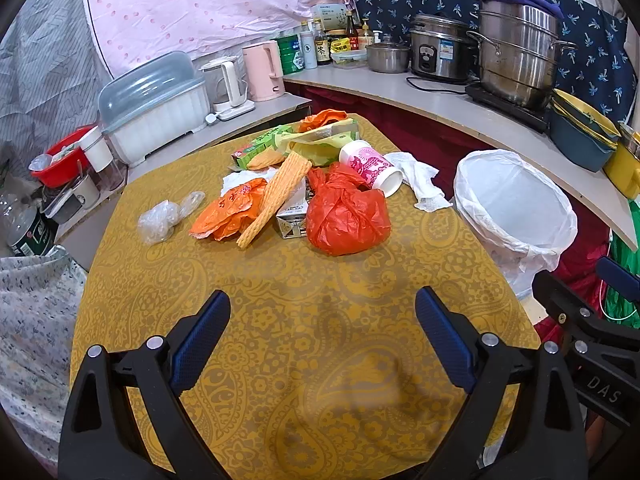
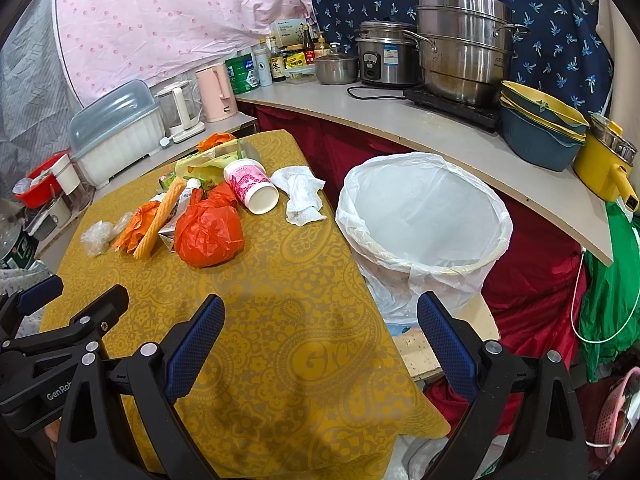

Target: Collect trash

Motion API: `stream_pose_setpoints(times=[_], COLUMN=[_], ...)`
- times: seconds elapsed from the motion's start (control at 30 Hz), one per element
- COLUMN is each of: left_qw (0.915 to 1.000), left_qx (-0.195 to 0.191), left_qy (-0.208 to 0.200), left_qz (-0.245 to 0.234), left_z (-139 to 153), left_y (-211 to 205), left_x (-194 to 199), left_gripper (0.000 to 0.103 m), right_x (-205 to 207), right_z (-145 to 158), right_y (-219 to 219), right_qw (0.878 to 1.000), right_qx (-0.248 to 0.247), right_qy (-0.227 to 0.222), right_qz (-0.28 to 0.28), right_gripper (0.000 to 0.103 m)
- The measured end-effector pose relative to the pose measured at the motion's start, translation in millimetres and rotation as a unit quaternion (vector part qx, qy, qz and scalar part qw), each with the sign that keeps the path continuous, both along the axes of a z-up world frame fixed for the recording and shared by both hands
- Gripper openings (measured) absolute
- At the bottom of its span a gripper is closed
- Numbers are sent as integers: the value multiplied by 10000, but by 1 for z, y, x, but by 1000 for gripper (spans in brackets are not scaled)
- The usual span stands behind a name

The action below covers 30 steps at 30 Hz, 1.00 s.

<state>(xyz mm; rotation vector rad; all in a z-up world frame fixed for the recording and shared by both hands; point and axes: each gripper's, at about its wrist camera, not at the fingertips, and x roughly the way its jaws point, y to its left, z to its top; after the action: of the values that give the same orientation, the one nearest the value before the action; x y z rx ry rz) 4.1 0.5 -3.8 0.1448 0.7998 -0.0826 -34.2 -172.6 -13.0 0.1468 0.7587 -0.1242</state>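
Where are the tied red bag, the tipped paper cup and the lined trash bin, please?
tied red bag (image 1: pixel 347 220), left wrist view, on its bulging middle.
tipped paper cup (image 2: pixel 251 182), right wrist view, on its pink printed side.
lined trash bin (image 2: pixel 486 200), right wrist view, on its far rim.

mustard paisley tablecloth (image 1: pixel 280 300), red-orange tied bag (image 1: pixel 346 216), pink-printed white cup (image 1: pixel 372 166), white bin liner (image 2: pixel 420 208).

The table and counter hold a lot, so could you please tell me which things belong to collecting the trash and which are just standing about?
For the job: red bag, orange bag, paper cup, crumpled tissue, clear wrap, carton, lined bin.

Standing about: pink kettle, rice cooker, steamer pot, dish box.
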Motion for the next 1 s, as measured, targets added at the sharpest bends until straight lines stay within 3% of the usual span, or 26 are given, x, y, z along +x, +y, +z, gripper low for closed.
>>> stream_pose_setpoints(times=[0.43,0.8,1.0], left_qw=[9999,9968,9928], left_qx=[-63,-329,24], left_qy=[-24,-136,-27], left_qz=[77,721,1194], left_z=[-9,-26,-42], left_y=[15,81,140], left_x=[24,84,129], left_gripper=[89,89,93], right_x=[27,121,182], right_z=[-9,-22,-48], right_y=[7,13,28], right_qw=[10000,9999,9990], right_qx=[1,-104,-405], right_qy=[24,-51,148], right_qz=[-6,17,104], right_gripper=[93,93,91])
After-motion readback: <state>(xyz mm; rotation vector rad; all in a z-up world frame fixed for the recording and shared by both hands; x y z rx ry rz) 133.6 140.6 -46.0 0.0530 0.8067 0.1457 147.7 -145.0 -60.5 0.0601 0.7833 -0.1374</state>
